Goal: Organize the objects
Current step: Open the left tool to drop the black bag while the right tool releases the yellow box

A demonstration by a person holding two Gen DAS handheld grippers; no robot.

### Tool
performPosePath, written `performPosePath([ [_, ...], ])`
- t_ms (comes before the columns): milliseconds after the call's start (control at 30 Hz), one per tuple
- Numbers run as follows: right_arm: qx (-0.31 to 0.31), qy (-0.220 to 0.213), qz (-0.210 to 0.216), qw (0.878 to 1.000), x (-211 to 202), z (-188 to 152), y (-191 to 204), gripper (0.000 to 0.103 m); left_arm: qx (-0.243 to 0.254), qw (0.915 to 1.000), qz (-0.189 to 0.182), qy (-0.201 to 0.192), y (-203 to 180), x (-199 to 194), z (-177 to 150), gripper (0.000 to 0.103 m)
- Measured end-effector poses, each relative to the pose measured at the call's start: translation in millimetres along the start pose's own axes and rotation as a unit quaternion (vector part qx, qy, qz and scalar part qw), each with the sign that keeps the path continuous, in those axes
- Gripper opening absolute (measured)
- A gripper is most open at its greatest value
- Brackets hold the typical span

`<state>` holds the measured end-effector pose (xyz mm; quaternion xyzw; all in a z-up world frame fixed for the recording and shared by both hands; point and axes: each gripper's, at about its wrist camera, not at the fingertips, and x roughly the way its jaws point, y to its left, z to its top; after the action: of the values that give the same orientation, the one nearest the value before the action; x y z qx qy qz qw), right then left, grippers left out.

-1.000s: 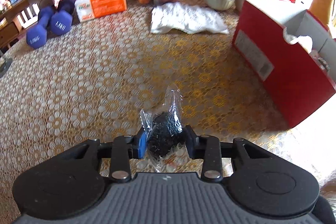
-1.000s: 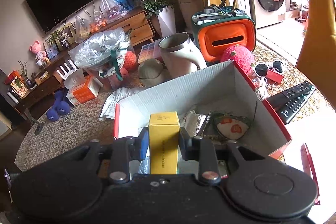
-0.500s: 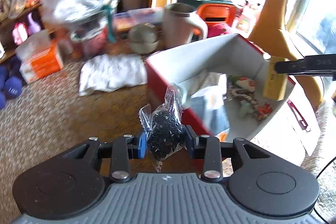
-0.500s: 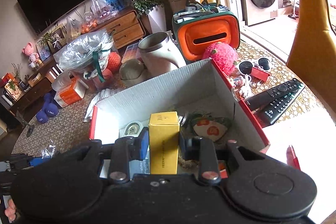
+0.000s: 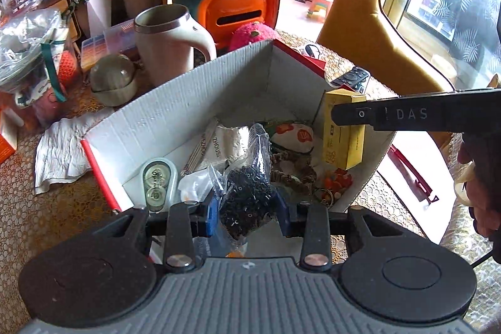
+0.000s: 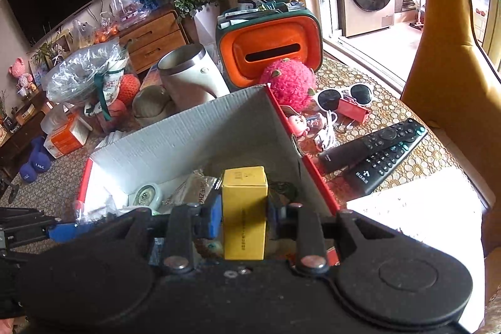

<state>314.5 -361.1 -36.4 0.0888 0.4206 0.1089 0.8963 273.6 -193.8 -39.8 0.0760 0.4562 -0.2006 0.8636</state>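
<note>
My left gripper [image 5: 247, 210] is shut on a clear plastic bag of small black beads [image 5: 247, 193] and holds it over the near edge of the red cardboard box [image 5: 175, 111]. My right gripper [image 6: 244, 216] is shut on a yellow carton [image 6: 244, 212] and holds it upright over the box [image 6: 200, 133]. The carton also shows in the left wrist view [image 5: 343, 133], above the box's right side. The box holds several small items, among them a foil packet [image 5: 225, 143] and a round tin [image 5: 156, 183].
A white kettle [image 5: 169, 46], an orange and green organizer [image 5: 238, 5] and a pink plush [image 6: 291, 82] stand behind the box. Two remotes [image 6: 375, 149] and sunglasses [image 6: 344, 96] lie to its right. A white cloth [image 5: 59, 152] lies left. A yellow chair [image 5: 369, 21] stands behind.
My left gripper has swung from the open tablecloth over to the box with the bead bag. My right gripper has come closer over the box, still holding the yellow carton.
</note>
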Motion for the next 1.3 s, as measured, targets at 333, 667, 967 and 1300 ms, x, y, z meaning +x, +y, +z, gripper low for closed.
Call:
performPosePath([
  [333, -0.013, 0.028, -0.005, 1.000, 25.1, -5.4, -7.2, 0.028, -0.004, 0.9989, 0.006, 0.047, -6.8, 53.4, 4.8, 0.036],
  [667, -0.025, 0.047, -0.011, 0.999, 41.6, -11.8, -5.5, 0.029, -0.017, 0.9968, 0.001, 0.079, -6.1, 79.5, 2.3, 0.036],
  [967, -0.026, 0.055, -0.006, 0.998, 41.7, -11.7, -0.5, 0.033, -0.043, 0.9965, 0.000, 0.072, -1.0, 79.3, -2.0, 0.039],
  [1300, -0.039, 0.043, -0.014, 0.998, 21.1, -12.9, 11.2, 0.040, -0.058, 0.9978, -0.014, 0.028, 1.6, 45.2, -5.6, 0.057],
])
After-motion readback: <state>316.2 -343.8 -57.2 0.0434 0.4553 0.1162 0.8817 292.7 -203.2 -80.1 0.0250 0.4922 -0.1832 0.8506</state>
